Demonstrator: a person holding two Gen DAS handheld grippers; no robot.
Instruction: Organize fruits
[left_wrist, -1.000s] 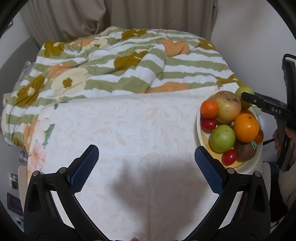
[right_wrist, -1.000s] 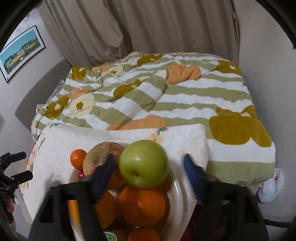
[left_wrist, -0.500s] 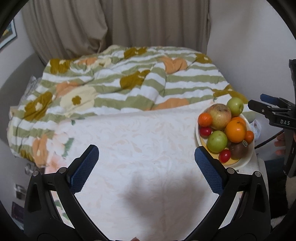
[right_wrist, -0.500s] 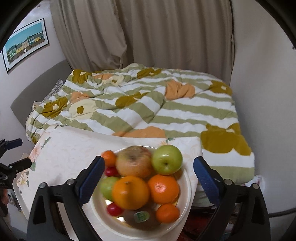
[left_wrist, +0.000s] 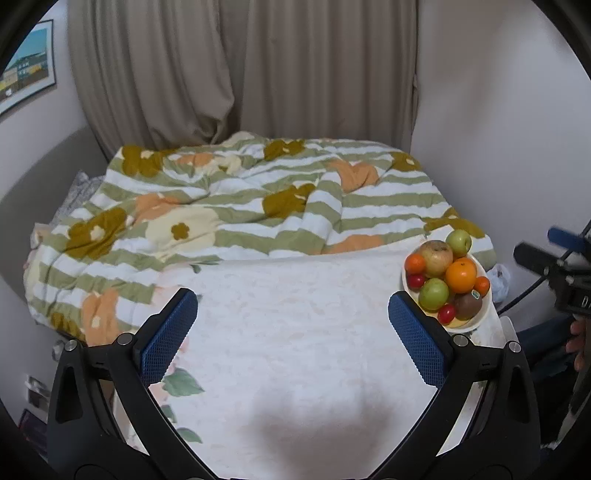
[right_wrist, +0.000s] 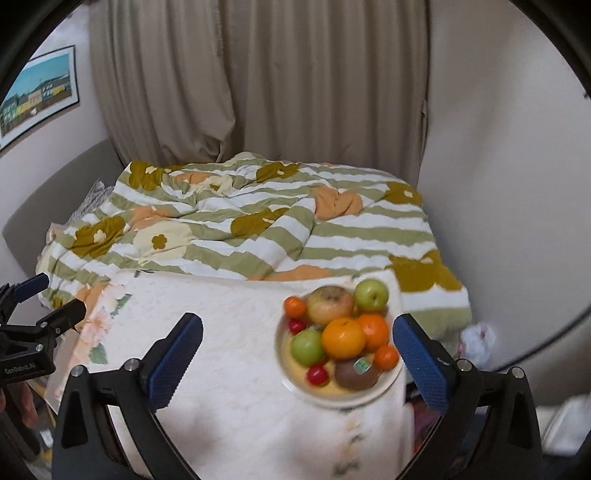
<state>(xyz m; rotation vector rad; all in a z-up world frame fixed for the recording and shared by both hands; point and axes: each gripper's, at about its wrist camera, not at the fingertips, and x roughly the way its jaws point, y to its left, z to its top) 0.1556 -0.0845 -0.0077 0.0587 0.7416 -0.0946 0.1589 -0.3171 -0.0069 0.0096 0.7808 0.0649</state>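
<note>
A white plate piled with fruit sits at the right end of a table covered by a white floral cloth. It holds green apples, a reddish-yellow apple, oranges, a kiwi and small red fruits. The plate also shows in the left wrist view. My right gripper is open and empty, held back above the table's near side. My left gripper is open and empty over the cloth, left of the plate.
A bed with a green-striped floral quilt lies behind the table. Beige curtains hang at the back. A white wall stands close on the right. A framed picture hangs on the left wall.
Both grippers have pulled back and up from the table. The right gripper has left the fruit pile, and the plate now looks smaller and farther in both views.
</note>
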